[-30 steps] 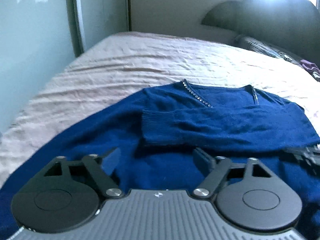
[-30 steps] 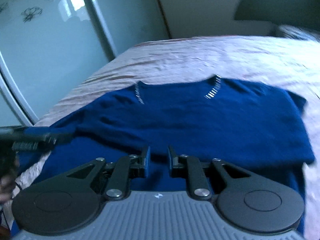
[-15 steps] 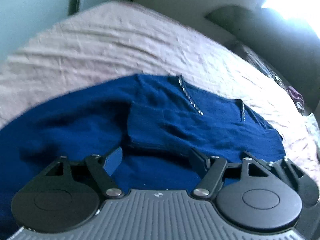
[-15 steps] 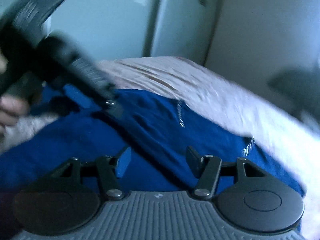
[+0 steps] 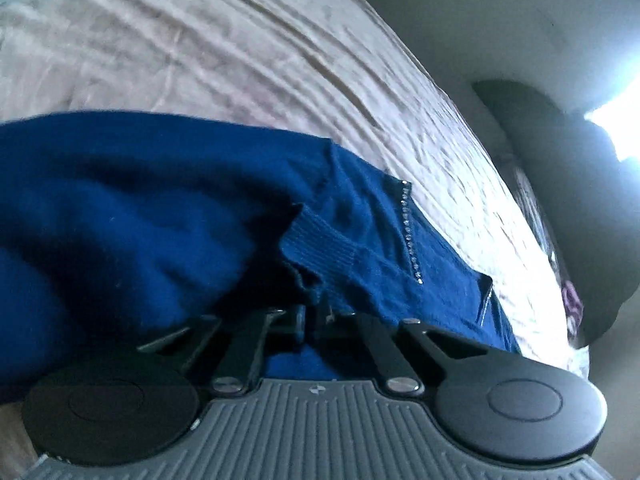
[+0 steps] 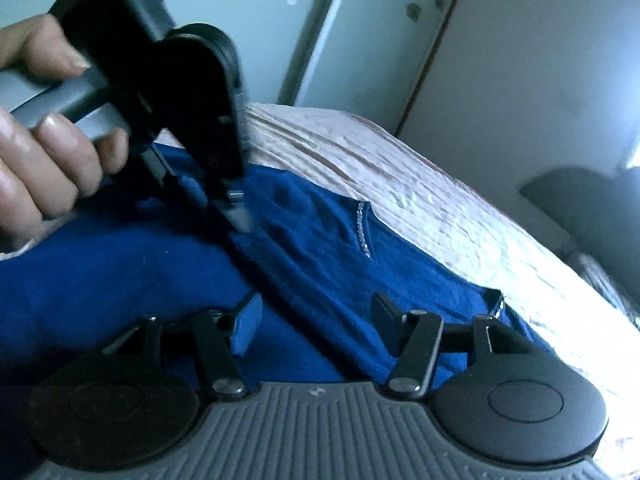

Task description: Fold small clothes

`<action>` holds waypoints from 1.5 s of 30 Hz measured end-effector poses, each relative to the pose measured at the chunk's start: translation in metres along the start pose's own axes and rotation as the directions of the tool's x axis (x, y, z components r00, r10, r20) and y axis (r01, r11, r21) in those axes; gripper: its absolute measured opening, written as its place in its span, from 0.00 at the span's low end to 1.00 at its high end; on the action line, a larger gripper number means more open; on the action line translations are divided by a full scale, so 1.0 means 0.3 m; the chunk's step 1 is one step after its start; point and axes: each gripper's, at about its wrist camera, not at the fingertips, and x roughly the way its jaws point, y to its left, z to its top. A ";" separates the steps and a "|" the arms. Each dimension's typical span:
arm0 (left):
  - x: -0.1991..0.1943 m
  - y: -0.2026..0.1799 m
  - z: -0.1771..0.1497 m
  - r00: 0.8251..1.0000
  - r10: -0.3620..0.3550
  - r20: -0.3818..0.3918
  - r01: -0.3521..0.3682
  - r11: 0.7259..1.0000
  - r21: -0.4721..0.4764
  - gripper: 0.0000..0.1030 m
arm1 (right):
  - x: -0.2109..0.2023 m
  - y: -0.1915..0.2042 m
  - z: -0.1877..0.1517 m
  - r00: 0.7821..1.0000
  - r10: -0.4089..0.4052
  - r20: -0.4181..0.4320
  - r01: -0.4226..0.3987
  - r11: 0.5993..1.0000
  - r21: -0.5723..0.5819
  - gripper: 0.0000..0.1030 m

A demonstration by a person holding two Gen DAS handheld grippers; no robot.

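Note:
A dark blue sweater [image 5: 120, 208] with a sparkly neckline trim [image 5: 408, 232] lies on the bed, one sleeve folded across its front. My left gripper [image 5: 310, 312] is shut on the ribbed cuff [image 5: 320, 252] of that sleeve. In the right wrist view the left gripper [image 6: 236, 216] shows held in a hand, pressed down into the sweater [image 6: 320, 264]. My right gripper [image 6: 316, 320] is open and empty, just above the sweater's middle.
The bed has a wrinkled pale pink sheet [image 5: 240, 60]. A dark headboard [image 5: 560, 184] stands at the right, with bright window light. A glass wardrobe door [image 6: 320, 32] stands beyond the bed.
My left gripper has moved down to the folded sleeve's cuff and shut on it. My right gripper has opened and swung left, toward the left gripper.

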 end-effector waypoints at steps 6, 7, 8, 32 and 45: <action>-0.058 -0.016 -0.039 0.996 0.046 0.081 -0.054 0.994 0.096 0.02 | -0.028 -0.034 0.000 0.999 0.048 0.011 -0.049 0.997 0.053 0.58; -0.074 -0.019 -0.045 0.993 0.058 0.102 -0.070 0.990 0.121 0.02 | -0.036 -0.043 0.005 0.998 0.058 0.023 -0.059 0.996 0.070 0.58; -0.080 -0.028 -0.048 0.990 0.074 0.122 -0.092 0.984 0.151 0.02 | -0.045 -0.058 0.010 0.997 0.064 0.037 -0.067 0.994 0.088 0.58; -0.343 0.051 -0.138 0.897 0.281 0.342 -0.389 0.869 0.307 0.53 | 0.029 -0.158 -0.034 0.978 0.208 -0.026 -0.185 0.914 0.362 0.73; -0.204 -0.151 -0.186 0.935 0.168 0.313 -0.318 0.787 0.528 0.57 | -0.152 -0.707 -0.195 0.984 -0.179 0.006 0.125 0.711 0.692 0.73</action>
